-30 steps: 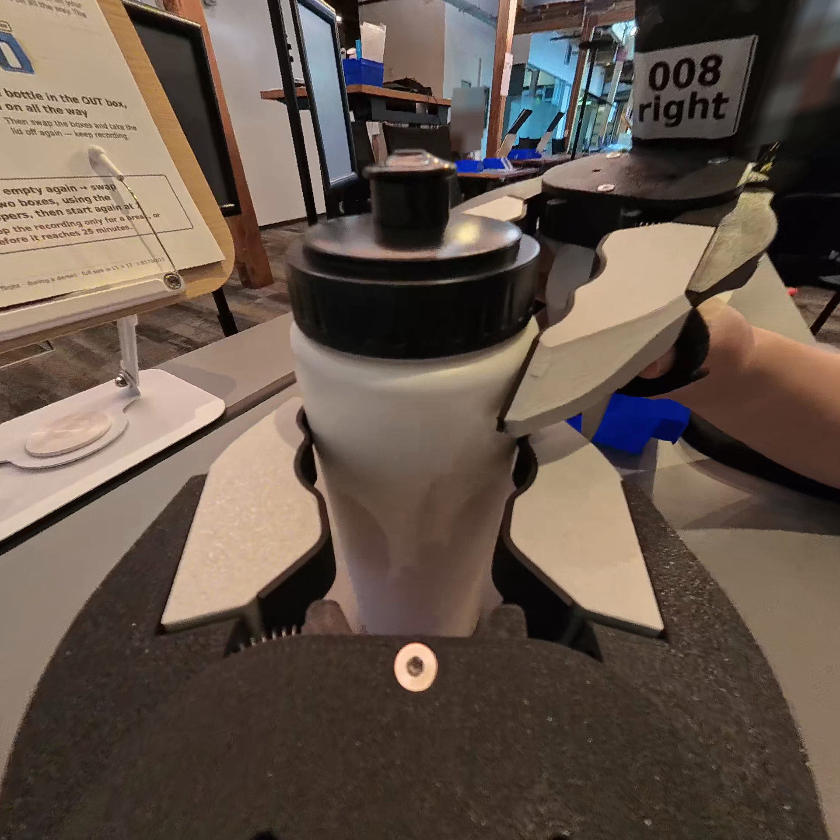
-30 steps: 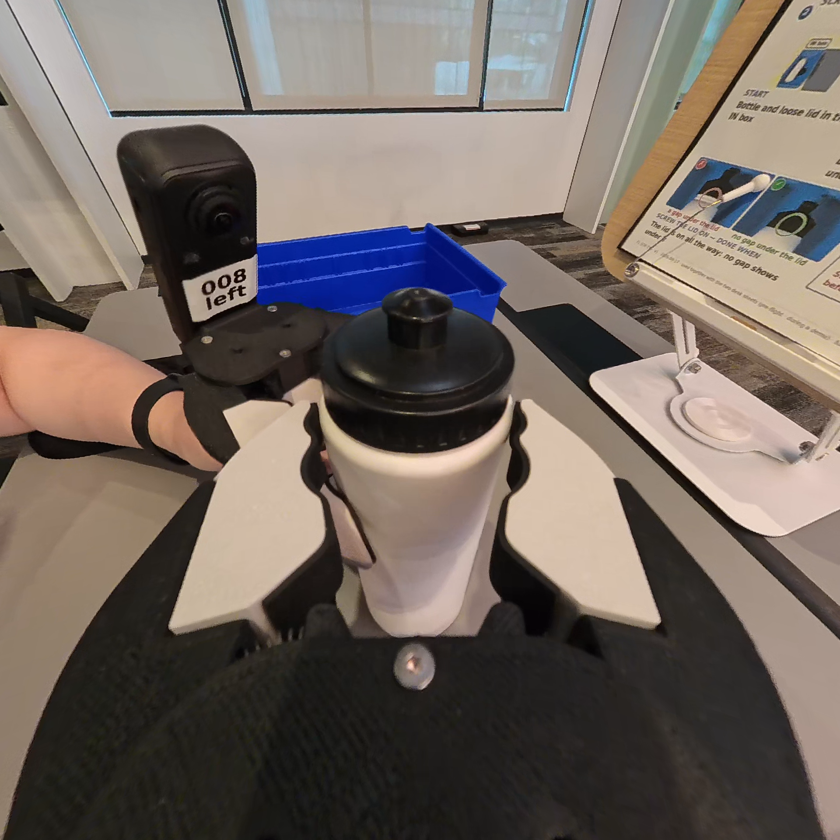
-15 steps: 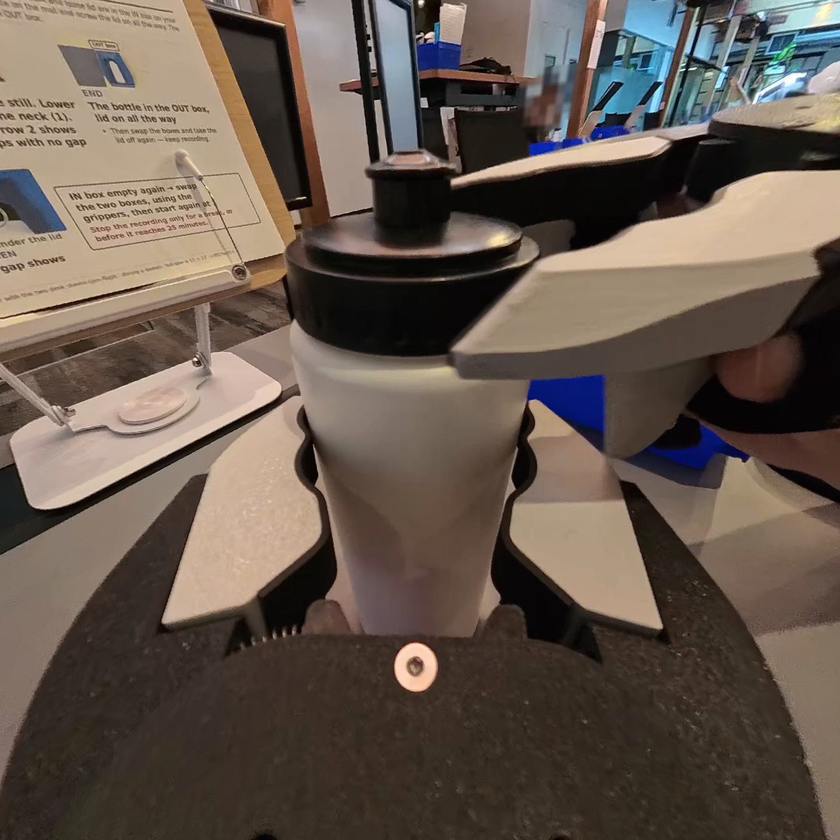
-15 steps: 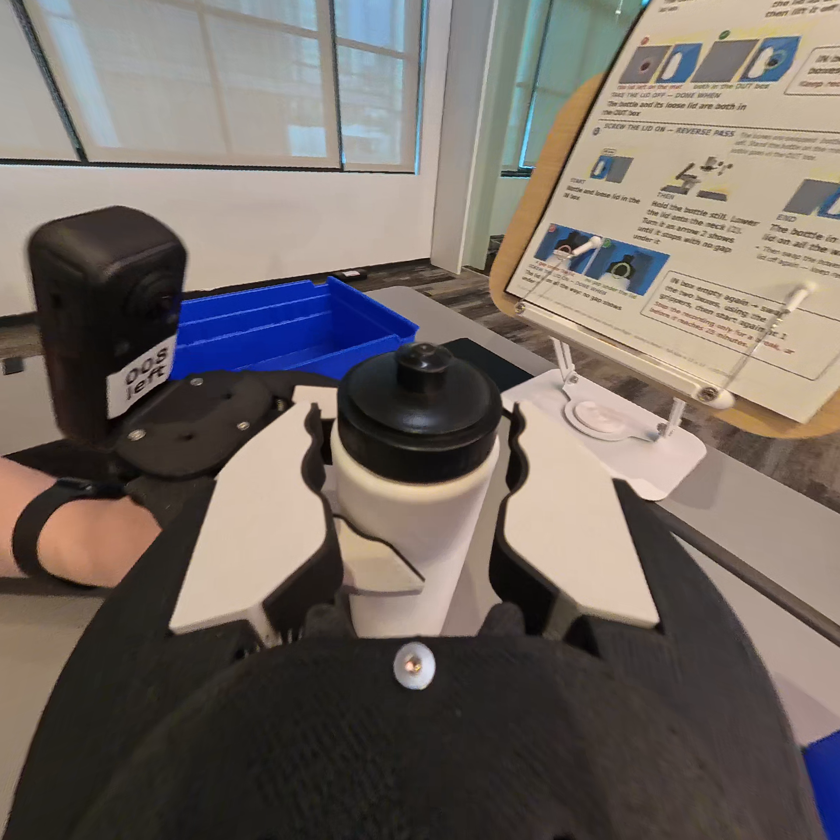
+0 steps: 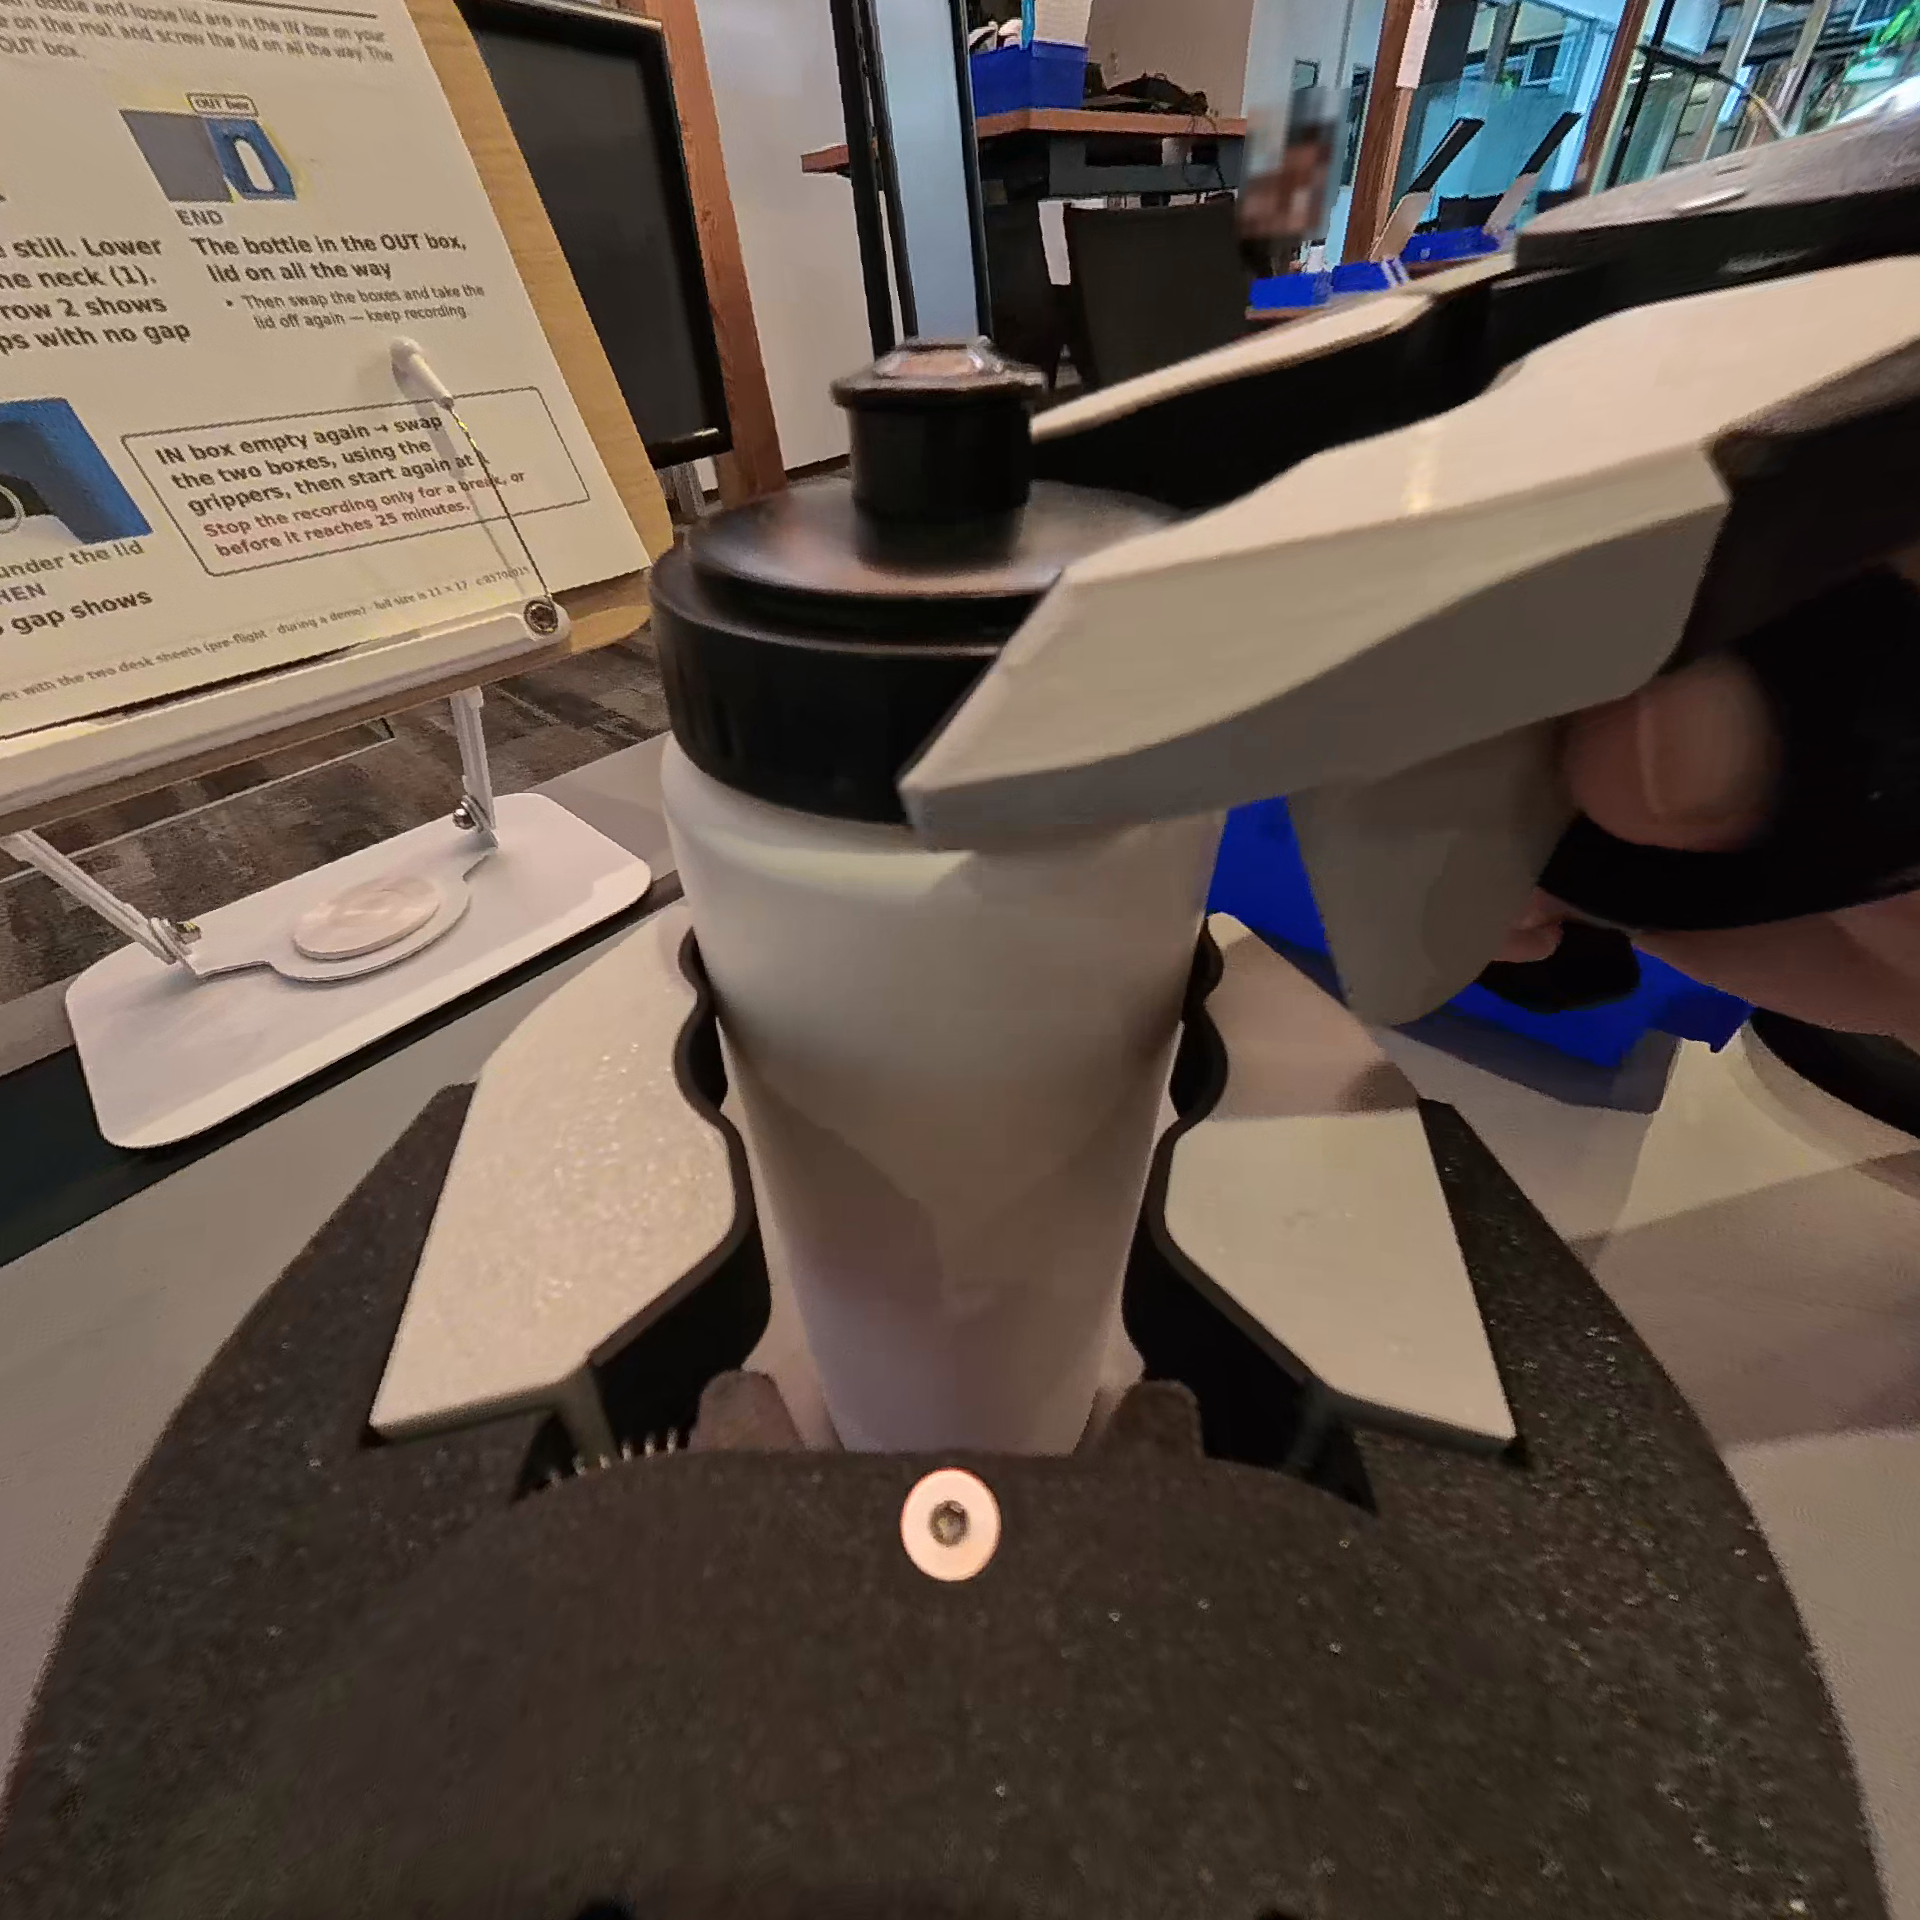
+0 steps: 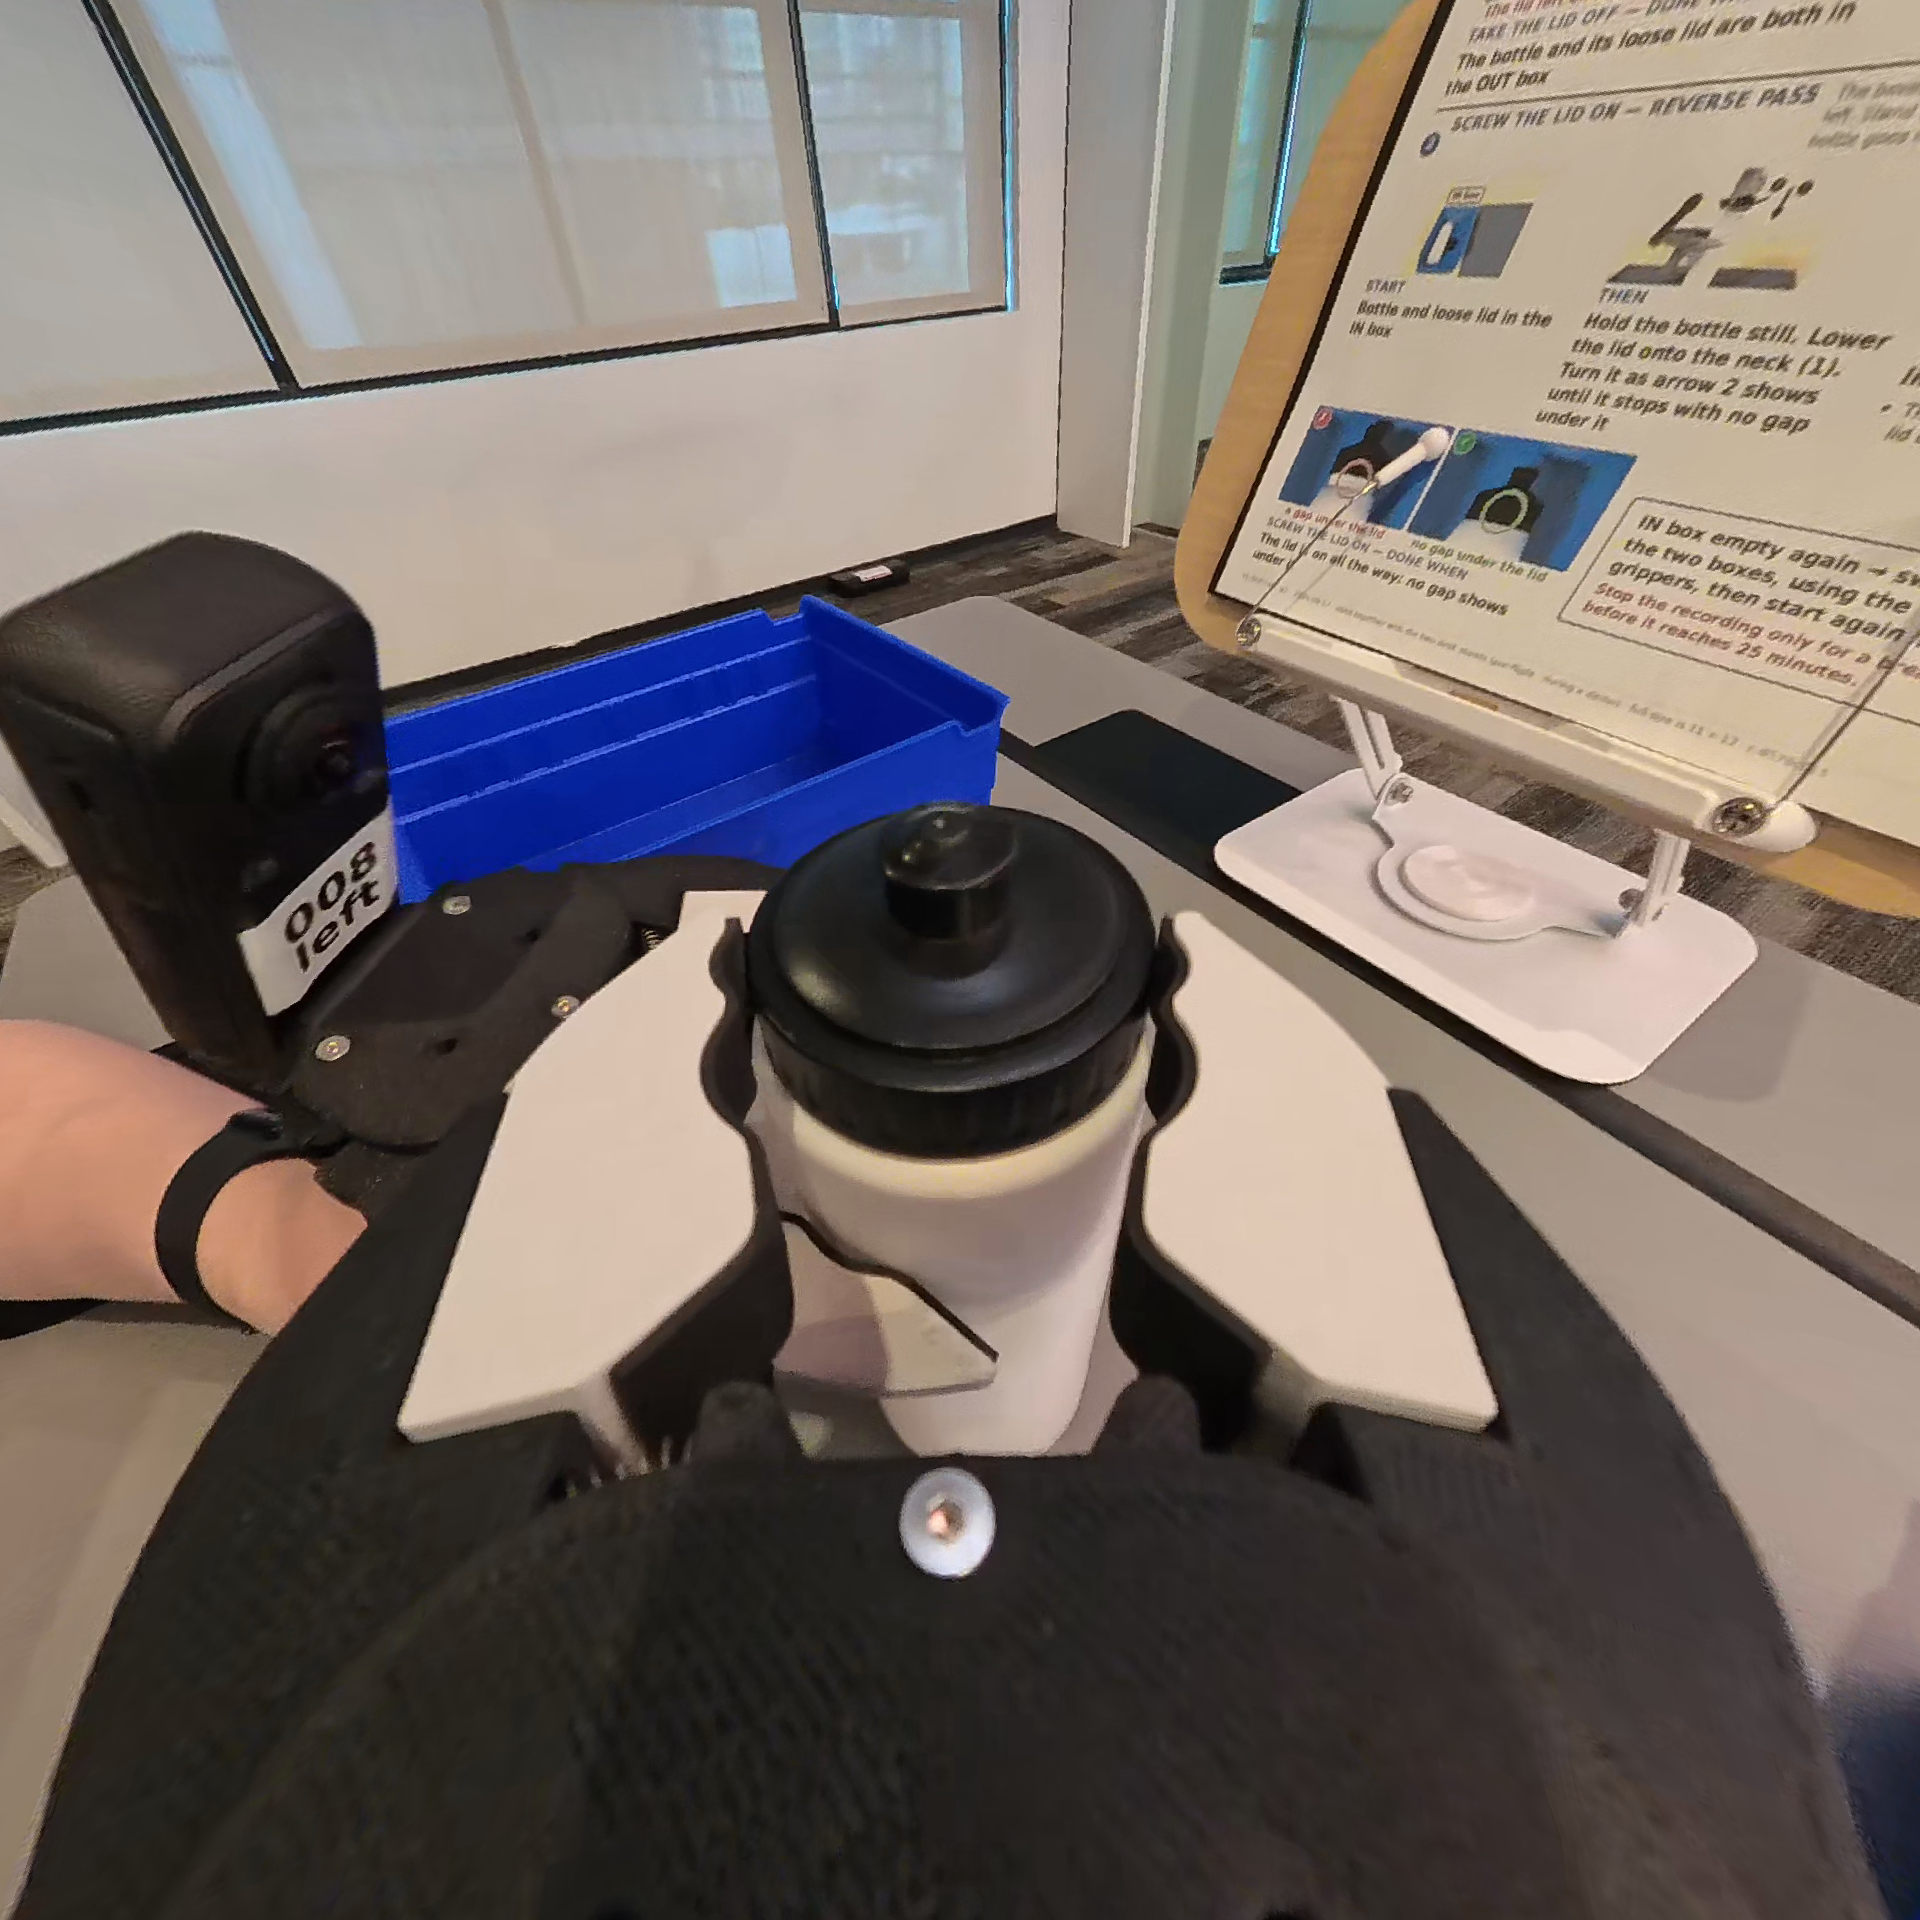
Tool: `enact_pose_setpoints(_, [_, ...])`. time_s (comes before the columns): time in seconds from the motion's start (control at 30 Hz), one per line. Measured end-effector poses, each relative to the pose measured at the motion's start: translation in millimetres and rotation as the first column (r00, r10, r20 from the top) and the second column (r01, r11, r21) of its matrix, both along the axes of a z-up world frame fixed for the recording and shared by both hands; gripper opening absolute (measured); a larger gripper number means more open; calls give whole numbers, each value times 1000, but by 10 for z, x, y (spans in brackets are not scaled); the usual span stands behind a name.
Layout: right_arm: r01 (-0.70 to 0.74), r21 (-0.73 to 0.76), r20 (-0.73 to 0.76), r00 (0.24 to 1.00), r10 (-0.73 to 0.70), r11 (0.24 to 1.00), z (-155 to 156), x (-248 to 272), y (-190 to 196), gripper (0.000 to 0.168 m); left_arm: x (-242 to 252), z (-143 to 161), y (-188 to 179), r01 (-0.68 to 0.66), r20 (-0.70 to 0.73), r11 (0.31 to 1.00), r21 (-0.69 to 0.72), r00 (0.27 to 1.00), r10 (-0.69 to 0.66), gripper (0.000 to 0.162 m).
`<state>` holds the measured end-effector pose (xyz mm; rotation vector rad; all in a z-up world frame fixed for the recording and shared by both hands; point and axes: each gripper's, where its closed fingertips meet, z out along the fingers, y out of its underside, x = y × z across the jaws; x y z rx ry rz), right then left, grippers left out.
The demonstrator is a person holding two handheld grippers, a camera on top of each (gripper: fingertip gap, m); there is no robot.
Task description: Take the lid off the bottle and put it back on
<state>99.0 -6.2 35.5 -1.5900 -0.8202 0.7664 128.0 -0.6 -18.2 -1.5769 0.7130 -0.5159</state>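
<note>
Right gripper now at the lid

Left gripper [image 5: 951, 1122] stays clamped on the bottle [image 5: 940, 1091]; right gripper [image 6: 951, 1029], risen, jaws closed around the lid [image 6: 951, 997].

The bottle's [image 5: 940, 1091] base is hiding behind the left tongs' [image 5: 945, 1174] black body, so what it is standing on cannot be told. In the right wrist view its lower part [image 6: 956, 1247] is likewise disappearing behind the right tongs [image 6: 948, 1049]. One right finger [image 5: 1351, 623] is covering part of the lid [image 5: 821, 675]. The instruction sheet [image 5: 239, 343] is running off the frame edge, and the blue bin [image 5: 1455, 997] is showing only in part.
</note>
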Motion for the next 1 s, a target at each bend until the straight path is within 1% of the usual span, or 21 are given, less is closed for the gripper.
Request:
enact_pose_setpoints(0.13, [-11,19,42,999,10,1000,-6,2,-13,75,1,-1,-10,-1,-7,1000,4,1000,1,86])
enact_pose_setpoints(0.43, [-27,-1,70,997,27,1000,-20,33,-5,76,13,-4,-6,18,-21,1000,4,1000,-18,85])
enact_pose_setpoints(0.63, [-76,6,86,993,76,997,-24,53,5,76,33,-10,-19,67,-10,998,-2,998,-67,83])
enact_pose_setpoints(0.8, [-127,2,81,989,127,992,-26,82,20,76,45,-8,-30,120,0,993,-5,993,-120,81])
enact_pose_setpoints(1.0, [-138,-13,74,988,138,990,-29,68,21,76,59,-1,-16,121,4,993,8,993,-121,83])
